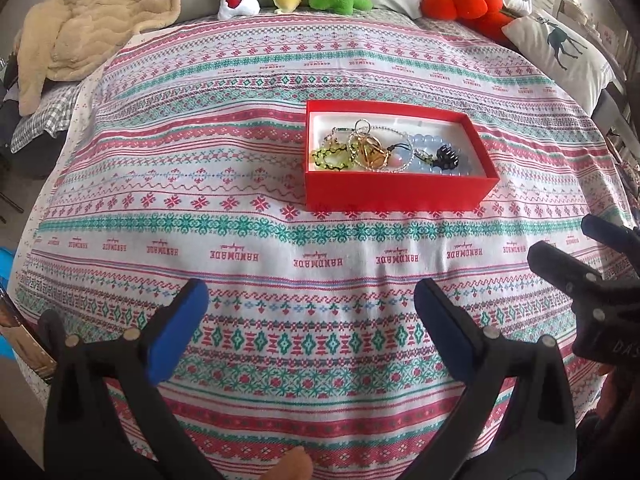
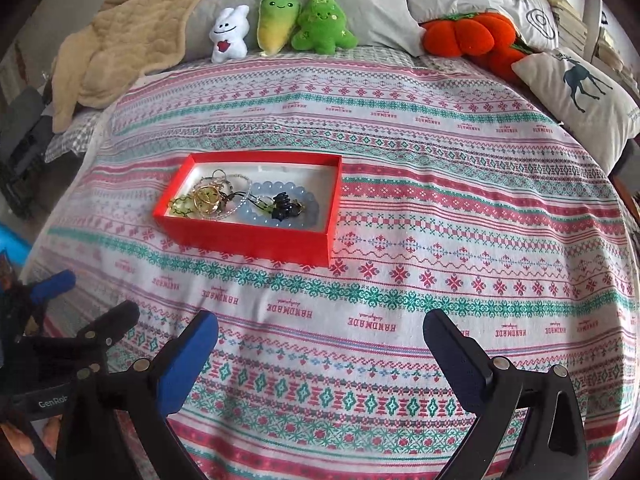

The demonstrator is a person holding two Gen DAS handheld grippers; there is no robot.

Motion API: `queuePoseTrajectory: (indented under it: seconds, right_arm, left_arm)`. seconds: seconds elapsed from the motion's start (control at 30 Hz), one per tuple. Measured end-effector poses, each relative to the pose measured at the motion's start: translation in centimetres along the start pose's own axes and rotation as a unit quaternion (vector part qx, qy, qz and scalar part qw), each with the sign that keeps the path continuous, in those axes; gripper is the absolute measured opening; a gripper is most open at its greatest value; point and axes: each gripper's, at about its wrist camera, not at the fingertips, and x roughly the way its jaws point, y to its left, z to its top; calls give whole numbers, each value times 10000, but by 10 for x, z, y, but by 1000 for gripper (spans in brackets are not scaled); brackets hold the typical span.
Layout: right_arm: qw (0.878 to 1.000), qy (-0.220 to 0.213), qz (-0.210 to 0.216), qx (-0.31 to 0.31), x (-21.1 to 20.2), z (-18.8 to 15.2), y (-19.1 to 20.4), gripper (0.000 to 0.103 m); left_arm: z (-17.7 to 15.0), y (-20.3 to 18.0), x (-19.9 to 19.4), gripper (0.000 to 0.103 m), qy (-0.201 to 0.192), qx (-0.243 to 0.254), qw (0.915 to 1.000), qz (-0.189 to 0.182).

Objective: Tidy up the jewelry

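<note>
A bed (image 1: 160,160) wears a woven cloth (image 2: 440,240) banded red and green, with "HANDMADE" repeated in rows. On it sits a red cardboard box (image 1: 394,192), white inside, holding tangled jewelry (image 2: 240,200): beads, rings, a black charm. Both the left hand-held gripper (image 1: 308,312) and right hand-held gripper (image 2: 320,344) hover spread, empty, near the box. Only the right view shows "GenRob" lettering on the left one.

one red box (image 2: 256,236), four plush toys (image 2: 230,34), two pillows (image 2: 580,88)
</note>
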Motion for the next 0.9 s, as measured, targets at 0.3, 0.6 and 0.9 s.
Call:
queuePoseTrajectory:
  seconds: [0.3, 0.6, 0.9]
  right_arm:
    - [10000, 46, 2, 25, 2, 0, -2, 103]
    - [10000, 89, -3, 34, 3, -1, -1, 103]
    - [9999, 125, -11, 16, 5, -2, 2, 103]
  left_arm:
    - [1, -3, -1, 102, -11, -2, 10000, -11]
    - [0, -3, -1, 102, -3, 13, 10000, -6]
    - [-2, -5, -1, 102, 17, 58, 10000, -19]
